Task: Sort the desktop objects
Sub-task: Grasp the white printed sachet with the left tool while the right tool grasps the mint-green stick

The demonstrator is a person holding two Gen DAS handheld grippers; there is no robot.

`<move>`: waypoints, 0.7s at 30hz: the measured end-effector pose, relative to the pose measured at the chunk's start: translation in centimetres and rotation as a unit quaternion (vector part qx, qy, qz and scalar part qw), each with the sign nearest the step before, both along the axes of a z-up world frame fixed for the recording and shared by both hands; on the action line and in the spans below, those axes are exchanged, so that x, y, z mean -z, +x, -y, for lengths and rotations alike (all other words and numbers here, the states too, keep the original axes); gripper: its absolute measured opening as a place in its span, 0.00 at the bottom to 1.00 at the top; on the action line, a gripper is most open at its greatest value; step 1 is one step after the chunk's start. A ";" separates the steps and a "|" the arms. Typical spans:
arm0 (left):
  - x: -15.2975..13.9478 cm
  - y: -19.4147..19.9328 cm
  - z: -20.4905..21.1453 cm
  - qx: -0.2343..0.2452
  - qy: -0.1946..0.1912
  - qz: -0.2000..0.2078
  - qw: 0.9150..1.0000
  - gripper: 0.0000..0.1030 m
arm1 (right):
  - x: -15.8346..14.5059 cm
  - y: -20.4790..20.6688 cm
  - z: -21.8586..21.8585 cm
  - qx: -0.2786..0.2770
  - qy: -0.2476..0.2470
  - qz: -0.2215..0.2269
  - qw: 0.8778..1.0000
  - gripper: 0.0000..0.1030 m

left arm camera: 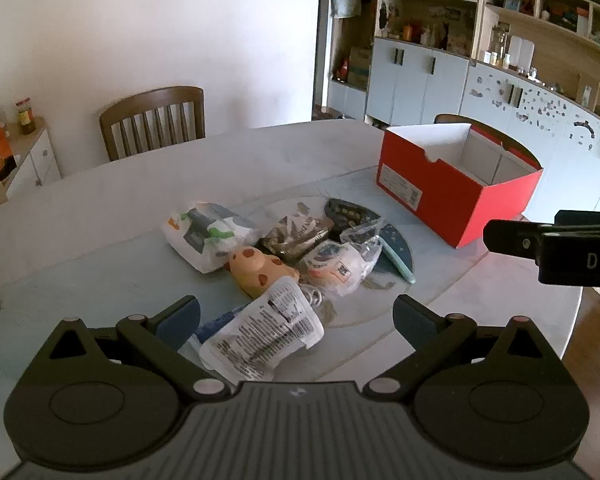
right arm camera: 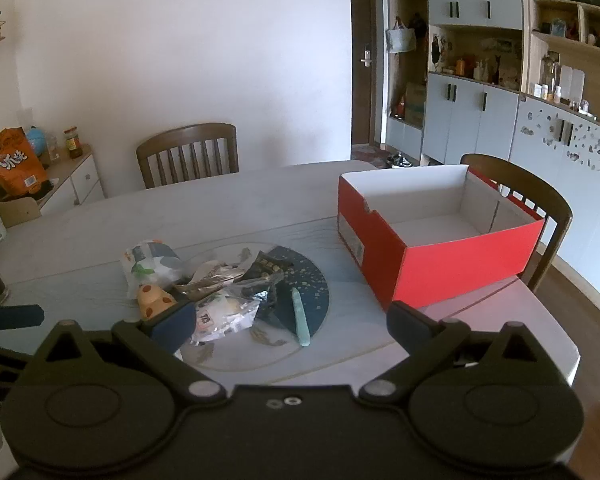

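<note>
Both the left hand-held gripper (left arm camera: 296, 320) and right hand-held gripper (right arm camera: 290, 326) gape wide and empty; the green stick (right arm camera: 301, 322) points toward the camera, while the left view alone shows a printed packet (left arm camera: 266, 336), perhaps wipes.

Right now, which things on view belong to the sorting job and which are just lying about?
For the job: red box, empty; giraffe toy; teal stick; white printed packet; green-and-white pouch.

Lying about: orange snack bag; chair; jar.
</note>
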State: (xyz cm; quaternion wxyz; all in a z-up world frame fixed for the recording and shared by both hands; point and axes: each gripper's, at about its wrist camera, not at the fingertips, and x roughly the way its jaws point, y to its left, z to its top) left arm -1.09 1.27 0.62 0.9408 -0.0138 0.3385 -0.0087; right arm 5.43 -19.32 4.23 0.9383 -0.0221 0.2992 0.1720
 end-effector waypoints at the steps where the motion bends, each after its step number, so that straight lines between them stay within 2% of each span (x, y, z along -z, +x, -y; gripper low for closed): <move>1: 0.0 0.1 -0.1 0.000 -0.001 0.000 1.000 1.00 | 0.0 0.1 -0.1 -0.001 0.000 -0.001 1.000 0.99; 13: 1.2 1.6 -0.3 0.003 0.009 -0.003 1.000 1.00 | 1.5 2.1 -0.7 -0.014 -0.004 -0.018 1.000 0.99; 21: 3.7 2.6 -0.7 -0.003 0.018 -0.011 1.000 1.00 | 3.3 4.3 -0.5 -0.024 -0.006 -0.034 0.999 0.98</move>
